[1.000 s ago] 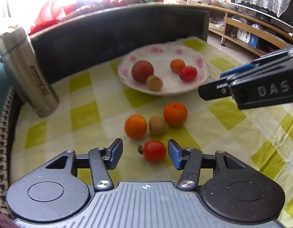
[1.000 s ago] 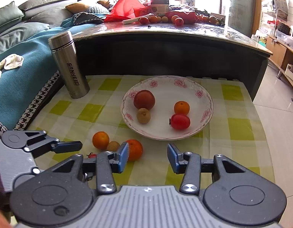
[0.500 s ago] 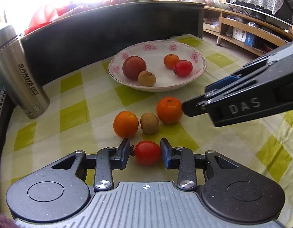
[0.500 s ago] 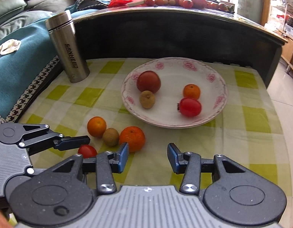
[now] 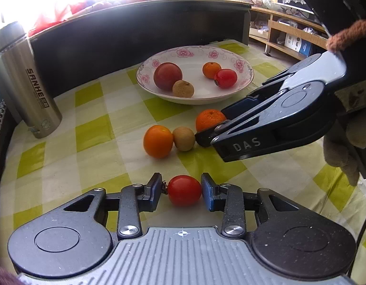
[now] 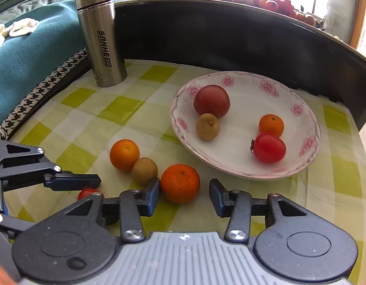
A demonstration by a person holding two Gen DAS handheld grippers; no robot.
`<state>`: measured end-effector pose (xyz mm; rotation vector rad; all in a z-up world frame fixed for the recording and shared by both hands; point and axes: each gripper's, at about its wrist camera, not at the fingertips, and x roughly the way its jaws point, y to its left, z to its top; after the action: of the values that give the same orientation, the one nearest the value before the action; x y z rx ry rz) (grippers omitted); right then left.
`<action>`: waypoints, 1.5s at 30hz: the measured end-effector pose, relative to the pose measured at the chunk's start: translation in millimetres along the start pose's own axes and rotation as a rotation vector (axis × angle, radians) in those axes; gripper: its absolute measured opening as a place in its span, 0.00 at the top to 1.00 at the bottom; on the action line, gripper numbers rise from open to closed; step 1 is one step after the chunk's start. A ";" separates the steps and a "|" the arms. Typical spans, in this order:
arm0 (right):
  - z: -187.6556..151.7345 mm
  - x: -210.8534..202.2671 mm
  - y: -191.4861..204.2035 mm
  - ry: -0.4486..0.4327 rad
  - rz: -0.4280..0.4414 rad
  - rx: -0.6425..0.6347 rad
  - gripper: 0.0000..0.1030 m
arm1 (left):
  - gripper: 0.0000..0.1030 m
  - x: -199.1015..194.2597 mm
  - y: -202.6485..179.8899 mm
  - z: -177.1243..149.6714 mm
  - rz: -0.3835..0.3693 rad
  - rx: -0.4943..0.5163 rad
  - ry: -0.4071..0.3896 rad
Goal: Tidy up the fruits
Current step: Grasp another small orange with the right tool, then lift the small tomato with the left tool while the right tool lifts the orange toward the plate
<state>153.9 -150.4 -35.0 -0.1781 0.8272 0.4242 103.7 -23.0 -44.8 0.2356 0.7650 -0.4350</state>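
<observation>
A red cherry tomato [image 5: 184,190] sits between the fingers of my left gripper [image 5: 182,190], which is shut on it just above the checked cloth. In the right wrist view only a sliver of that tomato [image 6: 86,192] shows under the left gripper's finger [image 6: 73,180]. My right gripper [image 6: 185,194] stands open around a large mandarin [image 6: 180,182], its left pad touching the fruit. A smaller orange [image 5: 158,141] and a brown longan [image 5: 184,139] lie beside it. The flowered plate [image 5: 249,71] holds a dark red fruit, a longan, a small orange and a tomato.
A steel flask [image 5: 28,83] stands at the left on the green-checked tablecloth [image 5: 92,130]. A dark raised table edge [image 6: 230,35] curves behind the plate. A gloved hand [image 5: 344,147] holds the right gripper. A teal sofa lies to the left.
My left gripper has closed on the tomato. The right gripper has come down and forward until its open fingers straddle the large mandarin.
</observation>
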 end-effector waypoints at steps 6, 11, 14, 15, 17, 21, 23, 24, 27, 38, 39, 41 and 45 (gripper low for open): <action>-3.4 -2.4 4.3 -0.006 -0.008 -0.015 0.61 | 0.56 -0.1 0.7 -1.9 -0.004 -0.004 -0.011; -6.0 -7.8 4.2 0.011 -0.019 -0.010 0.62 | 0.59 -2.1 -4.3 -1.2 0.011 0.023 -0.006; -12.1 -16.7 3.1 0.020 -0.027 -0.006 0.62 | 0.59 -5.4 -7.2 -2.9 0.009 0.034 -0.002; -15.0 -20.9 3.1 0.024 -0.030 -0.007 0.62 | 0.59 -7.0 -8.5 -3.7 0.008 0.038 -0.001; -22.2 -30.9 2.6 0.032 -0.040 -0.008 0.62 | 0.59 -10.9 -11.7 -5.2 0.000 0.042 0.001; -40.0 -49.9 1.1 0.054 -0.059 -0.008 0.62 | 0.59 -20.0 -23.6 -7.5 -0.026 0.061 -0.006; -47.9 -57.7 1.4 0.062 -0.062 -0.004 0.62 | 0.58 -24.2 -31.3 -10.1 -0.033 0.083 -0.008; -51.7 -60.5 1.9 0.065 -0.063 -0.001 0.62 | 0.58 -25.6 -34.3 -12.2 -0.036 0.087 -0.006; -61.2 -65.4 5.1 0.075 -0.069 0.006 0.62 | 0.57 -25.6 -41.7 -21.5 -0.036 0.101 0.018; -68.3 -67.3 6.1 0.061 -0.073 0.009 0.61 | 0.46 -35.8 -51.2 -34.9 0.014 0.110 -0.015; -68.9 -67.5 6.4 0.058 -0.073 0.005 0.61 | 0.44 -36.4 -51.6 -36.2 0.020 0.104 -0.018; -69.5 -67.8 7.1 0.052 -0.075 -0.001 0.61 | 0.42 -38.7 -52.0 -39.3 0.027 0.101 -0.017; -69.7 -67.5 7.2 0.048 -0.075 -0.001 0.61 | 0.39 -46.0 -52.6 -45.4 0.045 0.097 -0.011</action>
<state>63.3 -185.8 -31.2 -0.2198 0.8645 0.3512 22.1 -39.8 -46.5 0.3399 0.7273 -0.4313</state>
